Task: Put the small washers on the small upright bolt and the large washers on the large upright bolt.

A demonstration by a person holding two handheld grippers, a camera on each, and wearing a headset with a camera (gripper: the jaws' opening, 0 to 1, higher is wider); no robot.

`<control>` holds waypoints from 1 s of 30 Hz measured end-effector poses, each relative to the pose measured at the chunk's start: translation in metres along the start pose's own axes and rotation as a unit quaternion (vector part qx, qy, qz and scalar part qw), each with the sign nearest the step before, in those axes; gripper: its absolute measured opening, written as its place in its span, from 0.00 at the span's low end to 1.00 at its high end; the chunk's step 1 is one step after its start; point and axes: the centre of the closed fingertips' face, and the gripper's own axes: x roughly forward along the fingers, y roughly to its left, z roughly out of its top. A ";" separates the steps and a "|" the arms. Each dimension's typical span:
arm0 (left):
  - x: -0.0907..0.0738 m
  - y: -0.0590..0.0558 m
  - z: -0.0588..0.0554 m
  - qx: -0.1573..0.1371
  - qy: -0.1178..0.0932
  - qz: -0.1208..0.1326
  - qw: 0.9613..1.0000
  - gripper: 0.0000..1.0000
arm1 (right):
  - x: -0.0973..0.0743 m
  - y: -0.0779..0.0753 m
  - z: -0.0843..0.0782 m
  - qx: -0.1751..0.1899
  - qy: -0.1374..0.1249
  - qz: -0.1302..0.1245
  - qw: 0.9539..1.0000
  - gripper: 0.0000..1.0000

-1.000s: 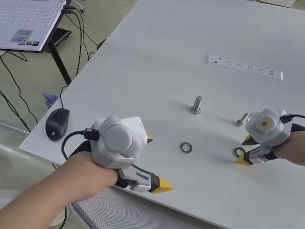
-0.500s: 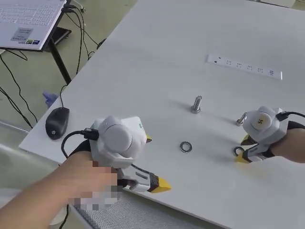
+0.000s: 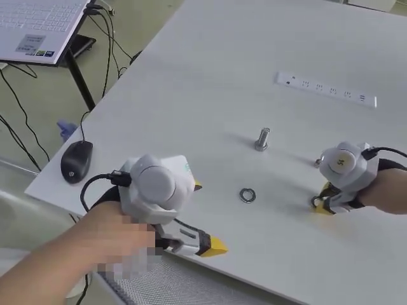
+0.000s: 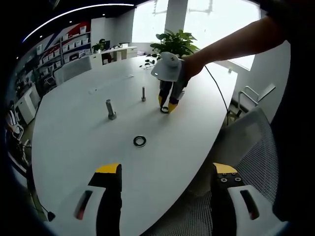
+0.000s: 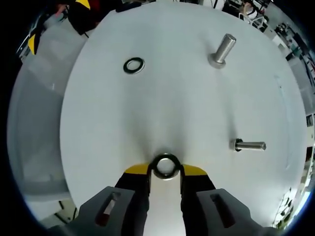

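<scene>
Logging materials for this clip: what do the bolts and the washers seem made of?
Large bolt and small bolt: grey, shiny, threaded; likely steel. Loose washer and held washer in the right hand-held gripper: darker grey rings with glints, probably metal.

The right gripper (image 5: 166, 170) clasps a washer (image 5: 166, 156) on the table (image 5: 98, 123); a second washer (image 5: 133, 65) lies far left, with a large bolt (image 5: 221, 50) and a small bolt (image 5: 248, 145) to the right.
</scene>
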 end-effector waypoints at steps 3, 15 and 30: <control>0.000 -0.001 0.001 0.000 -0.001 -0.001 1.000 0.73 | 0.000 -0.001 0.001 -0.004 0.011 0.002 1.000 0.23; 0.002 -0.006 0.000 0.002 0.001 -0.004 1.000 0.72 | -0.001 -0.003 -0.001 0.011 -0.013 0.003 1.000 0.21; 0.002 -0.009 0.001 0.004 0.005 -0.004 1.000 0.71 | -0.002 -0.003 -0.001 0.017 -0.015 0.000 1.000 0.22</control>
